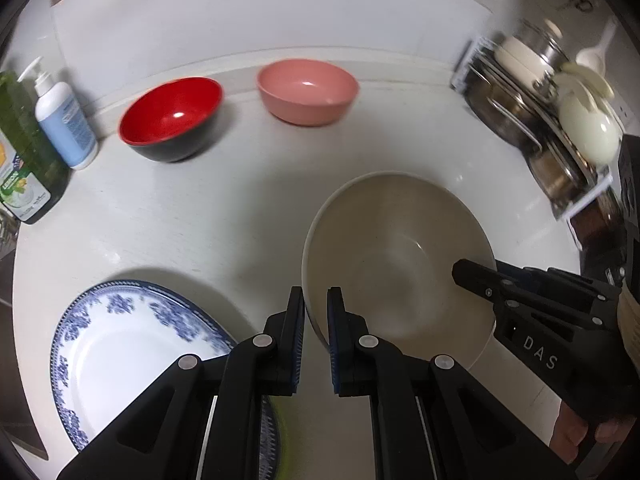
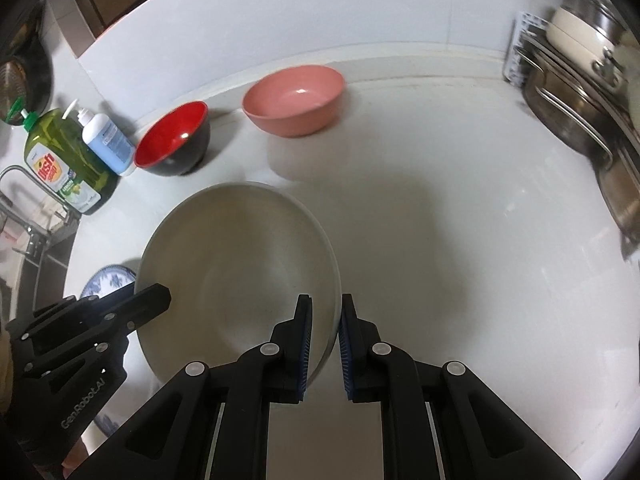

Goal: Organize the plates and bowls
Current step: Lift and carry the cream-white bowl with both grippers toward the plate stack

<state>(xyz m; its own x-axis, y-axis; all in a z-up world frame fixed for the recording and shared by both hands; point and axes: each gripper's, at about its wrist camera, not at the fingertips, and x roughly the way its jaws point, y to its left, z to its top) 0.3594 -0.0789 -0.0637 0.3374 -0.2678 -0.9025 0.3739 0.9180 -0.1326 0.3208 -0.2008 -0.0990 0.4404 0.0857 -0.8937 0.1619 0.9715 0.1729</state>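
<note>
My left tool is clamped on the near-left rim of the large, round, matte cream bowl, one ribbed blue pad inside the wall and one outside. My right tool is closed the same way on the opposite rim of that bowl. The bowl hangs between the two tools above the glossy white bench; its shadow lies on the surface below.

The black, matte tool bodies carry raised lettering: "DAS" on the right one, "GenRobot.AI" on the left one.

Just left of the left tool, a round glazed white plate with a blue floral border lies flat on the bench.

Farther back, near the wall, stands a round bowl with a glossy red interior and black exterior; to its right, apart from it, a smooth pink bowl.

At far left stand a white pump bottle with a blue label and a green dish-soap bottle marked "dish" and "LEMON". At far right, a wire rack holds steel pots and cream crockery.
</note>
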